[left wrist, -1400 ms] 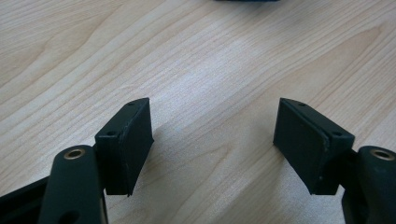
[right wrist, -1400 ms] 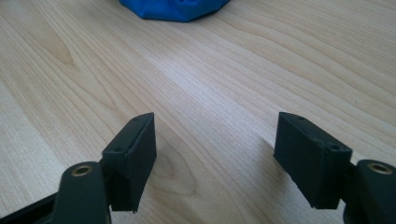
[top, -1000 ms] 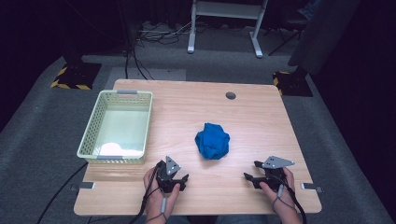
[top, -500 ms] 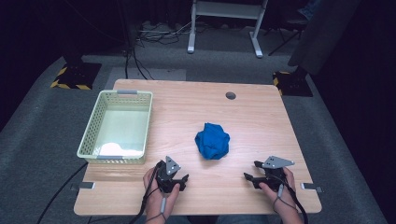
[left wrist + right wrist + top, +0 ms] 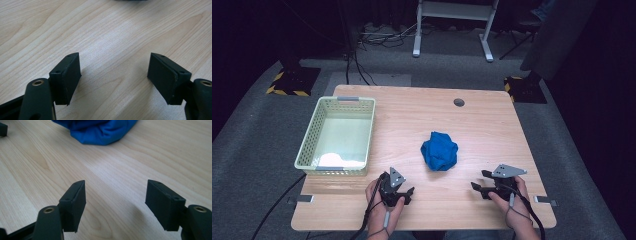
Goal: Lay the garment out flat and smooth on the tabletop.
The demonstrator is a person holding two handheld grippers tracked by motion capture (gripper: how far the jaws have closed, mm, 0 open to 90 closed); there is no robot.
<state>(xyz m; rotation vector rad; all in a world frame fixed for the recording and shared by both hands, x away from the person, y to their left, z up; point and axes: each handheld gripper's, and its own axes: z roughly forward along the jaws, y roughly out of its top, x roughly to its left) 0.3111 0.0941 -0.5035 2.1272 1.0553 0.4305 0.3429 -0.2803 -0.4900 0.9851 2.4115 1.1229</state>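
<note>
A wooden table (image 5: 492, 120) carries a crumpled blue cloth (image 5: 439, 150) near its middle and a pale green perforated basket (image 5: 312, 145) on its left side, with something white (image 5: 334, 160) lying in the basket's near end. Along the near edge of the table the person's two hands each hold a gripper low over the wood. The left gripper (image 5: 113, 75) sits just in front of the basket's near right corner, its jaws spread wide with nothing but bare wood grain between them. The right gripper (image 5: 116, 200) rests toward the near right of the table, its jaws likewise released and wide apart over bare wood; in the right gripper view the blue cloth lies ahead of it, apart from both jaws
</note>
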